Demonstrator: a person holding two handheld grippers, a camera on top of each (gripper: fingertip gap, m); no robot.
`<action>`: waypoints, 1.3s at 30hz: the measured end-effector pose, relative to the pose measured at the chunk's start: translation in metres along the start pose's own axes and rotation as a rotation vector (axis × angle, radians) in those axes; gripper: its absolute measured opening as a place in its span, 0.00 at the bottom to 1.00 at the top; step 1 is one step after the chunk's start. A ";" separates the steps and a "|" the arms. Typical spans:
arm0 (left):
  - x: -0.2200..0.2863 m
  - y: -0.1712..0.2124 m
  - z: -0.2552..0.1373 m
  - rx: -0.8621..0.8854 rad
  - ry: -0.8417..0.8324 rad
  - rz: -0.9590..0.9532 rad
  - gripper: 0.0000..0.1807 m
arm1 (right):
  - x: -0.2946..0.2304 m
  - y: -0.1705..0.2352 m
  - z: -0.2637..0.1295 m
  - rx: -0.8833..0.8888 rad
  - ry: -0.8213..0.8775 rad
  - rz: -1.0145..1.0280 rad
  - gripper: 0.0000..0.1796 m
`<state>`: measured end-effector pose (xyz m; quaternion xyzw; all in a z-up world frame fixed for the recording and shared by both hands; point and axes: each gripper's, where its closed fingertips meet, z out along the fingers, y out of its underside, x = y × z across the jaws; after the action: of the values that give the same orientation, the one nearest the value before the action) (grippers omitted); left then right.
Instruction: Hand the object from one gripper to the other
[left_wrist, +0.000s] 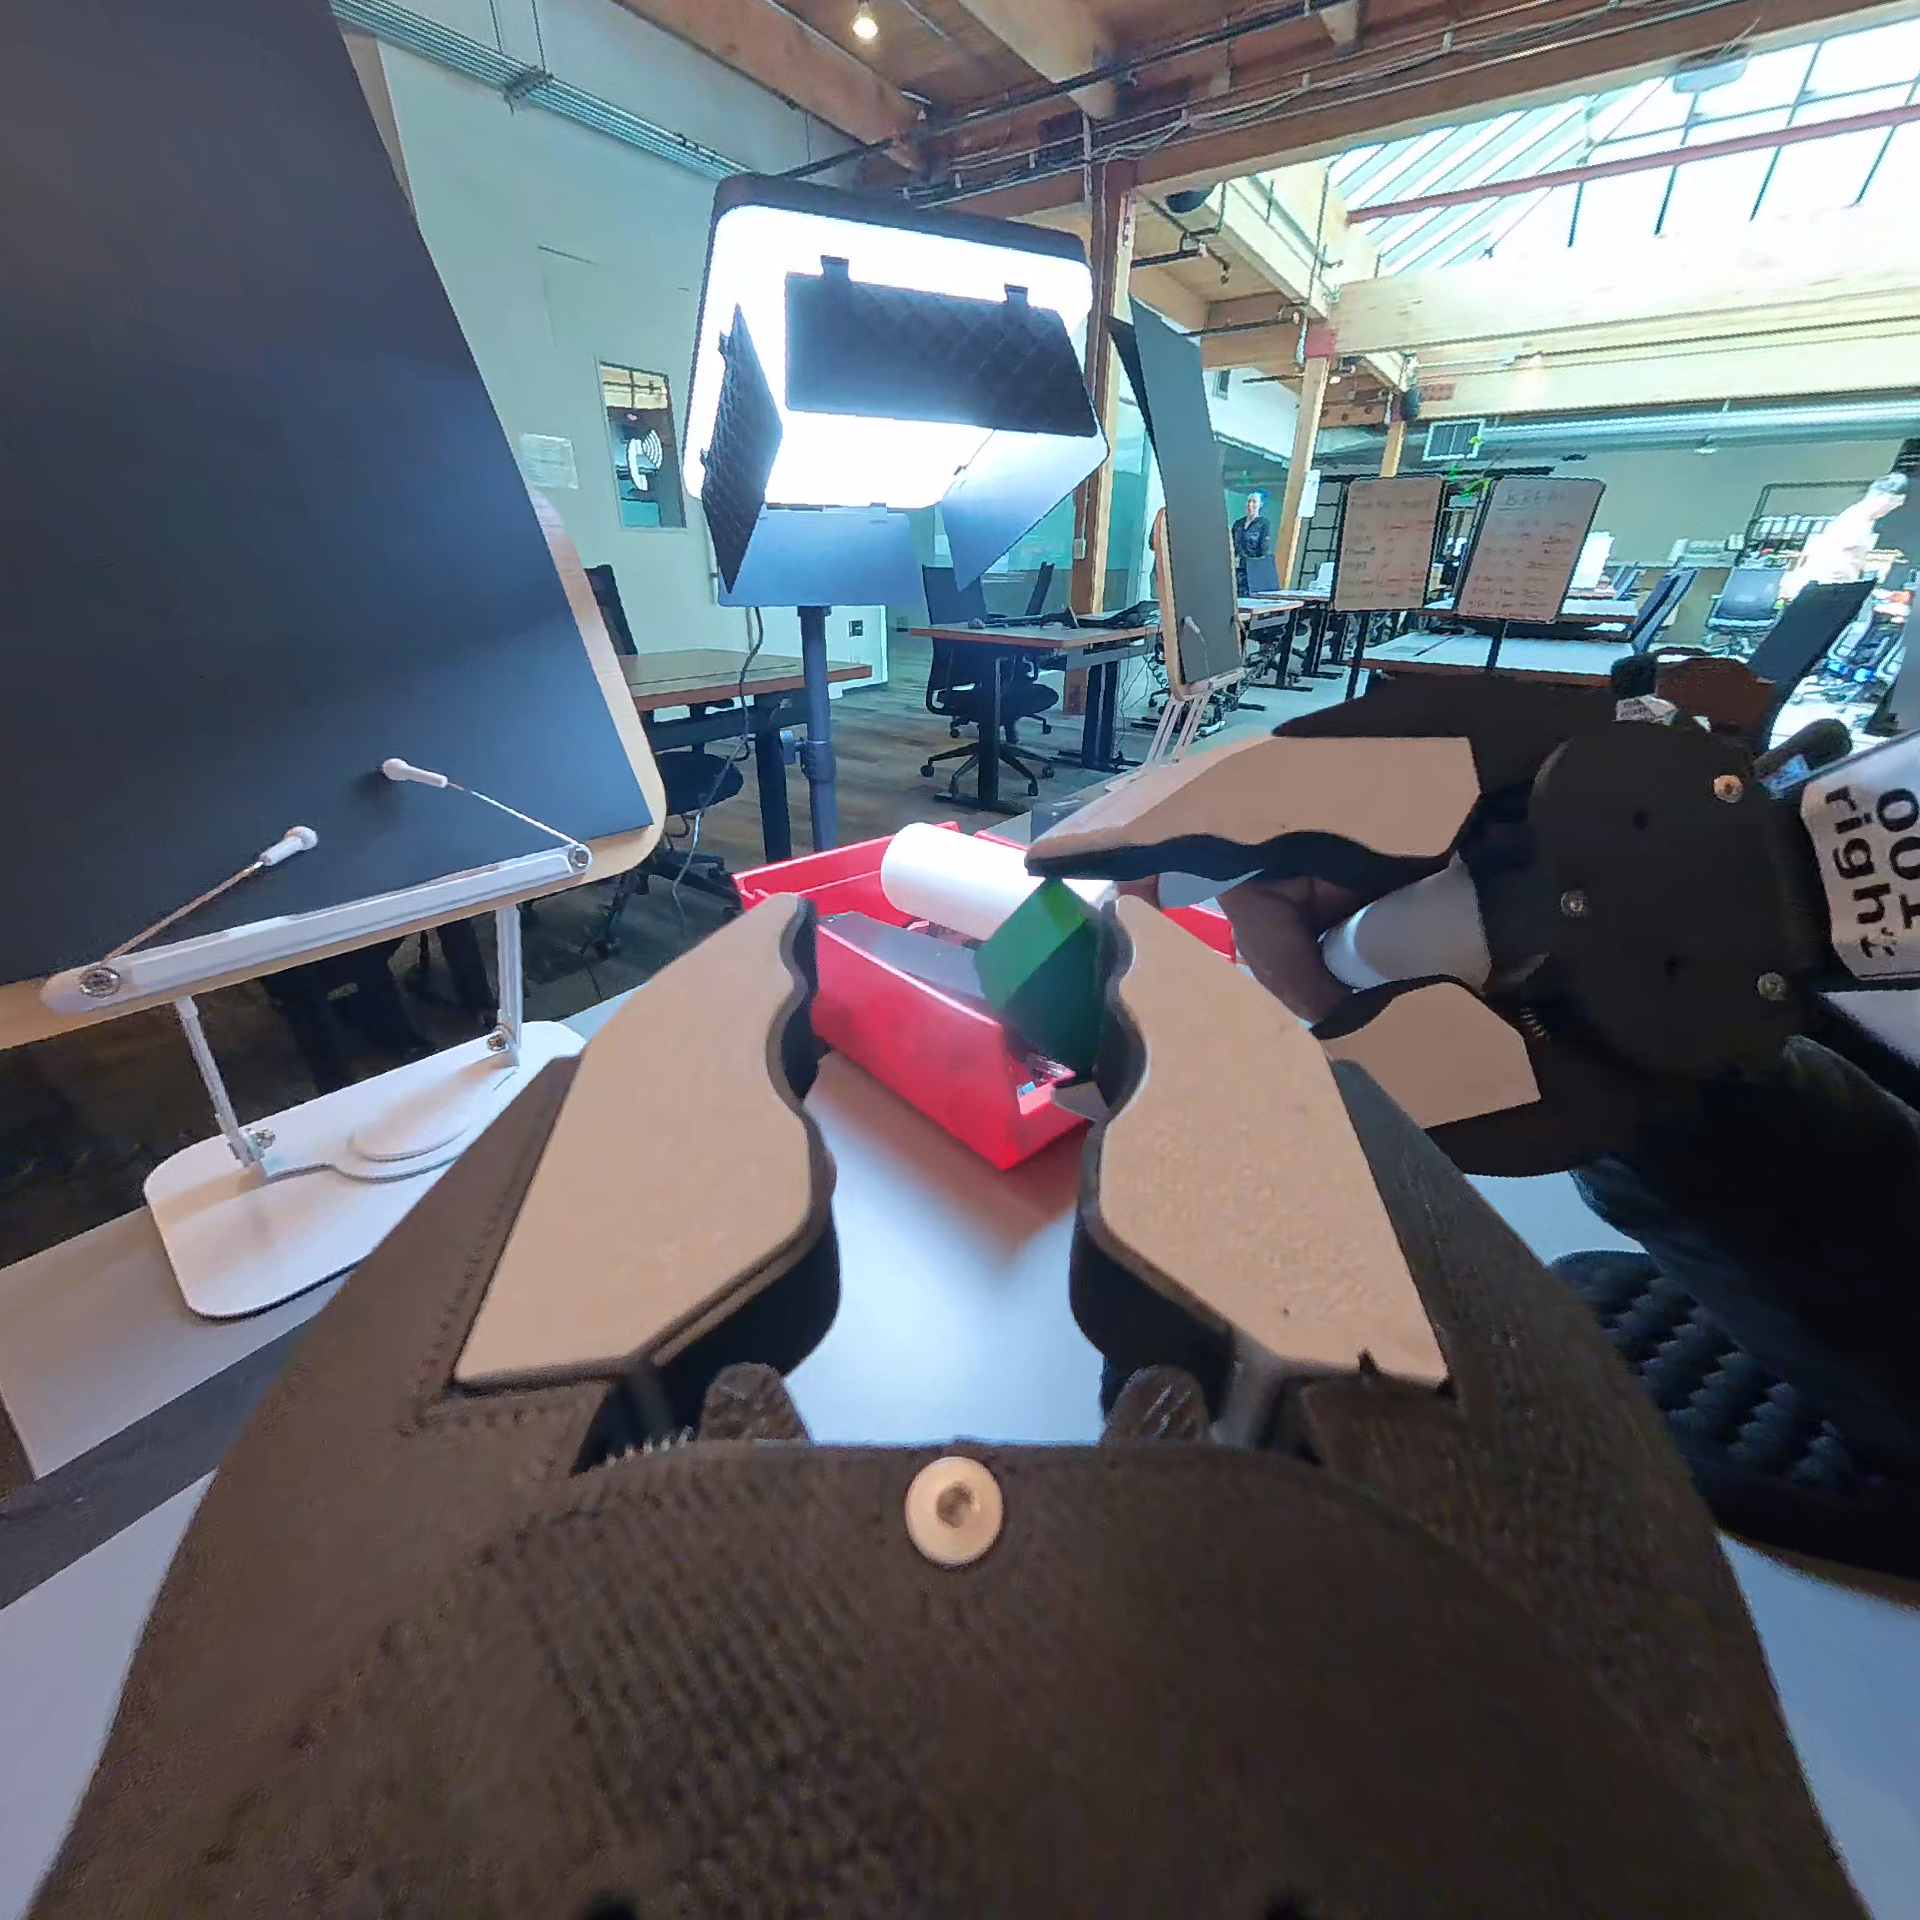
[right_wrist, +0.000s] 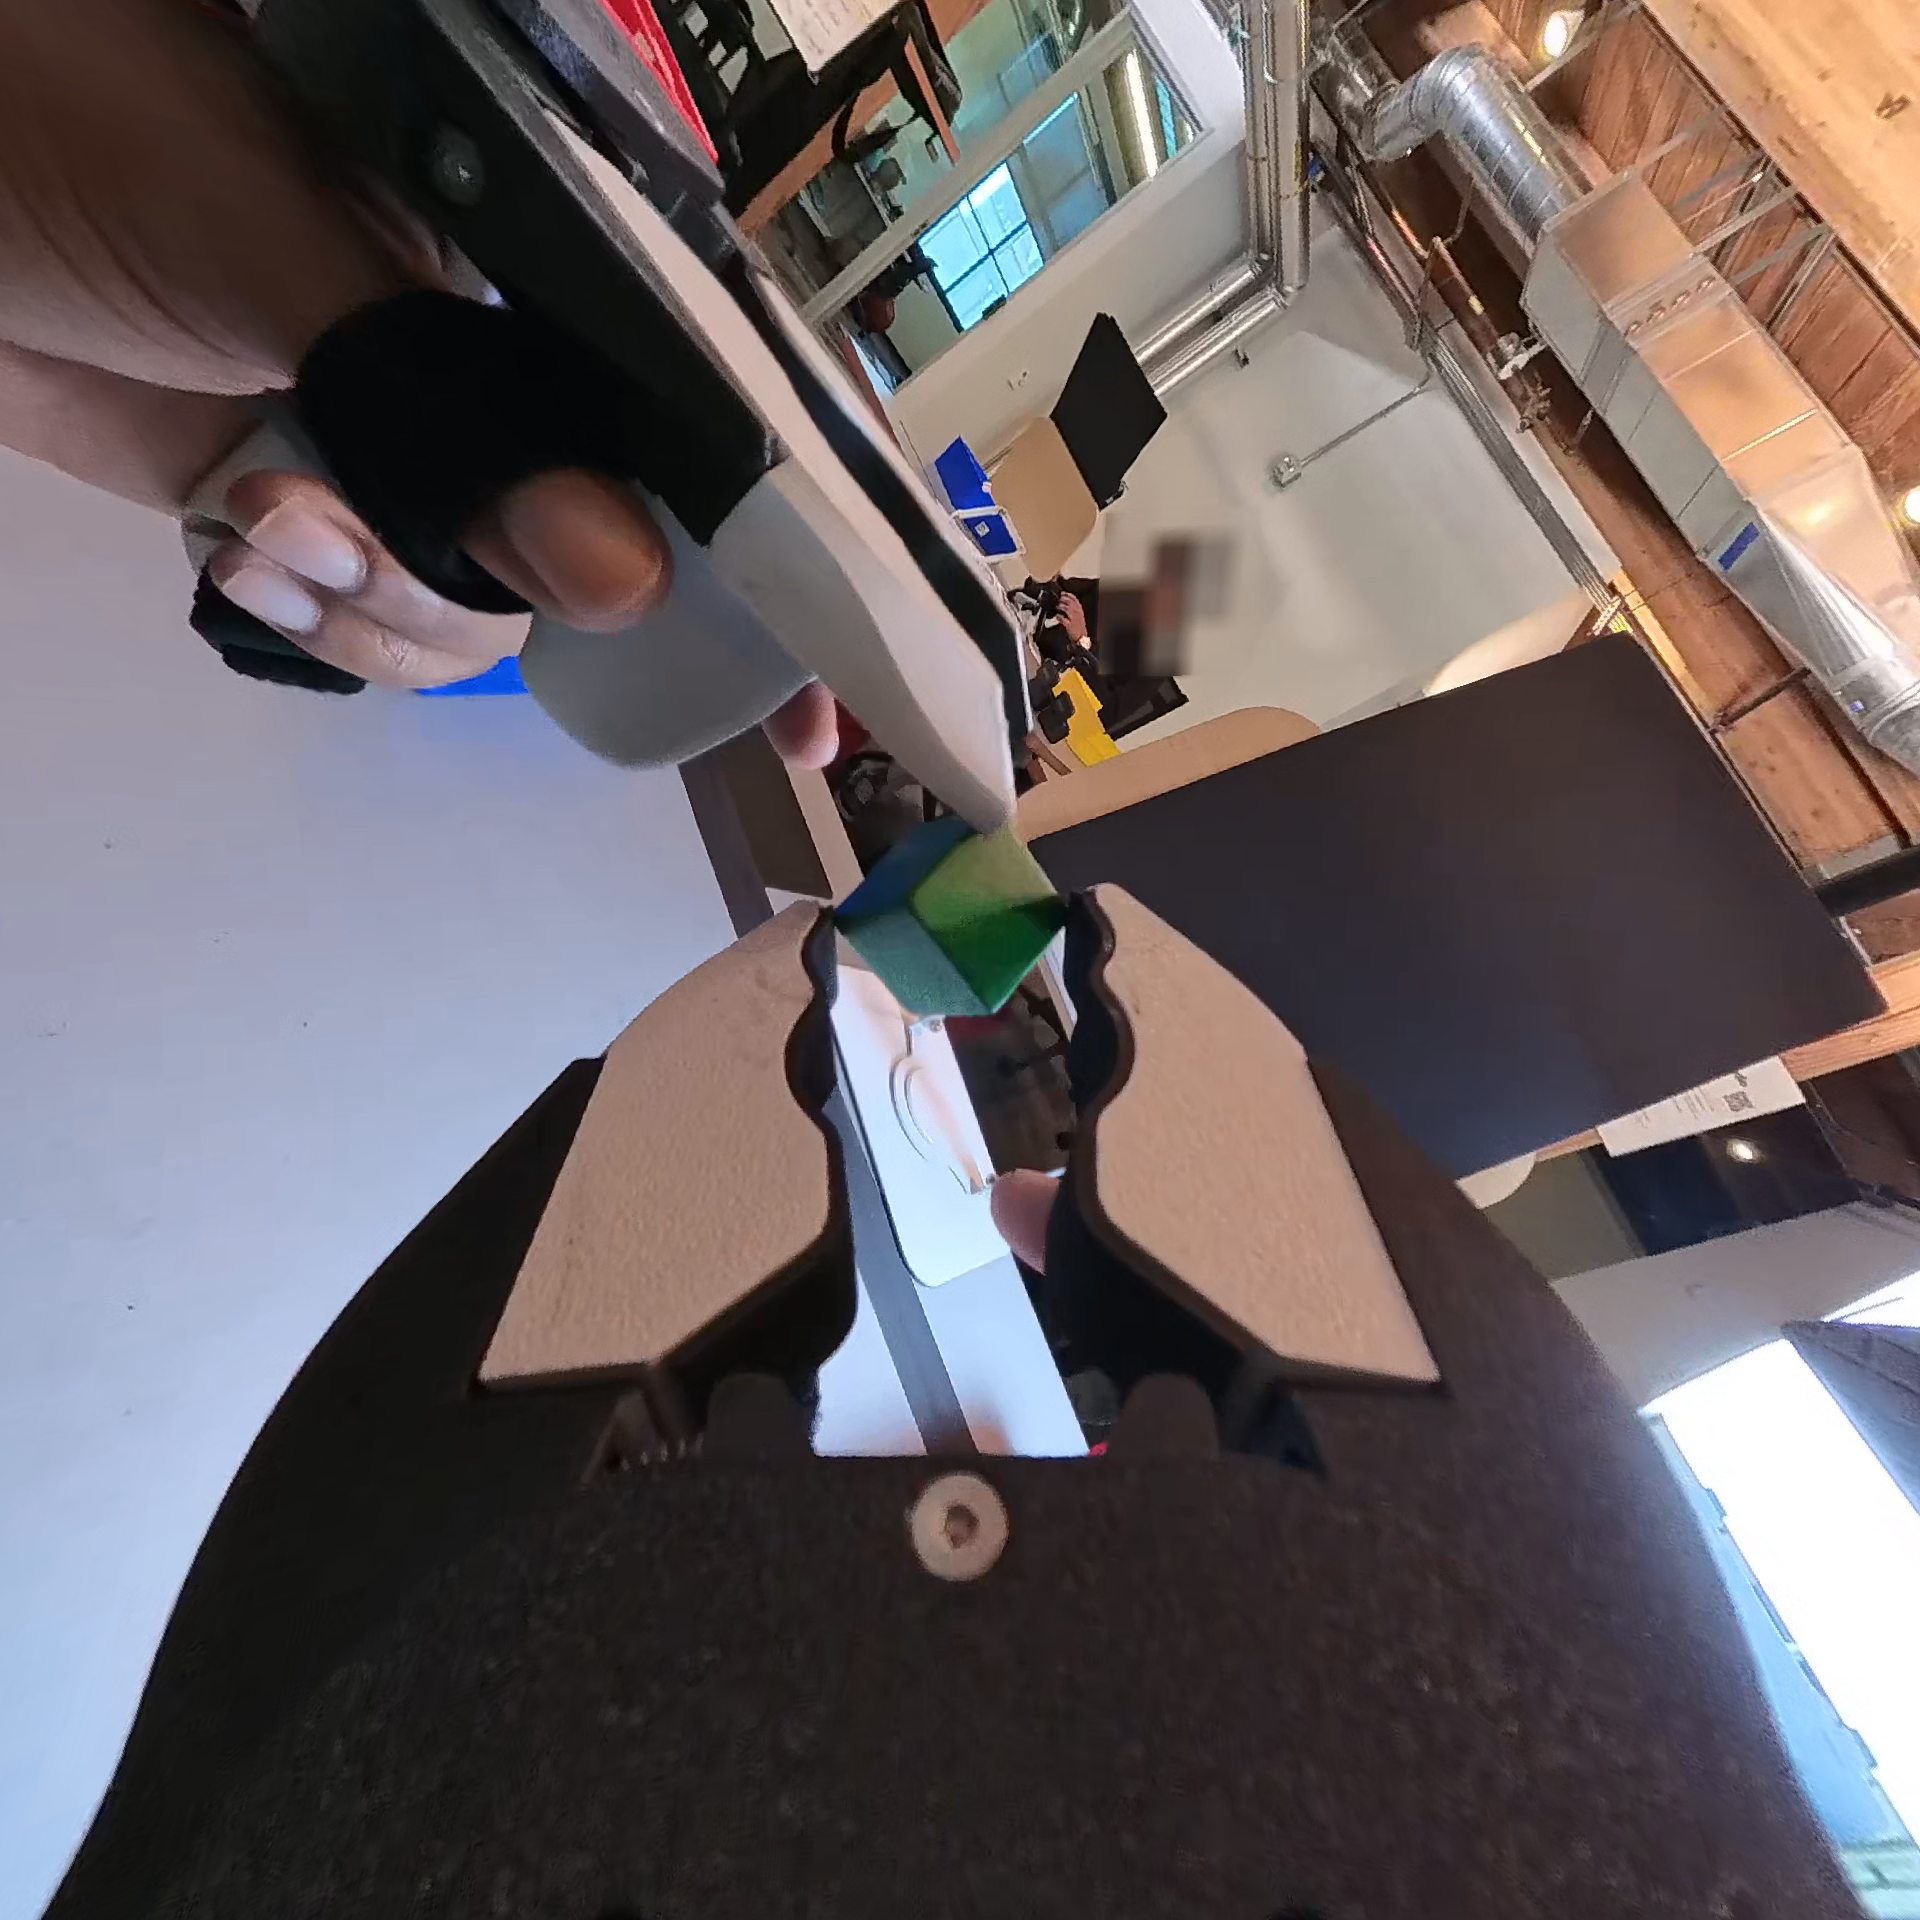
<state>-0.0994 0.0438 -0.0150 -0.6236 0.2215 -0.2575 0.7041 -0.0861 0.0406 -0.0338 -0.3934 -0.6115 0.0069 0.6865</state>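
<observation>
Green block meets both sets of tongs over the table.

The right gripper (right_wrist: 951, 920) has its tips pressed on the green block (right_wrist: 951, 930), clamping it above the red bin (left_wrist: 935, 1081). The left gripper (left_wrist: 956, 935) stands wide apart, only its right finger (left_wrist: 1127, 966) touching the block's side, its other finger clear.

green block (right_wrist: 951, 928) tilted, corner-on, held aloft between jaws.

Green block (left_wrist: 1042, 977) against the left gripper's (left_wrist: 956, 940) right fingertip (jaws apart)
</observation>
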 end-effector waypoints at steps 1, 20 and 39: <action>-0.004 0.000 -0.001 0.001 -0.015 0.006 0.27 | 0.000 -0.001 -0.001 0.011 -0.002 0.010 0.24; -0.025 0.030 0.001 -0.165 -0.070 0.092 0.23 | 0.020 0.003 -0.009 0.019 0.050 0.054 0.24; 0.039 -0.003 -0.005 -0.071 0.270 -0.121 0.28 | 0.009 -0.026 -0.017 0.207 0.200 -0.289 0.24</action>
<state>-0.0725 0.0146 -0.0123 -0.6200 0.2853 -0.3730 0.6285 -0.0821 0.0179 -0.0106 -0.2275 -0.5864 -0.0679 0.7744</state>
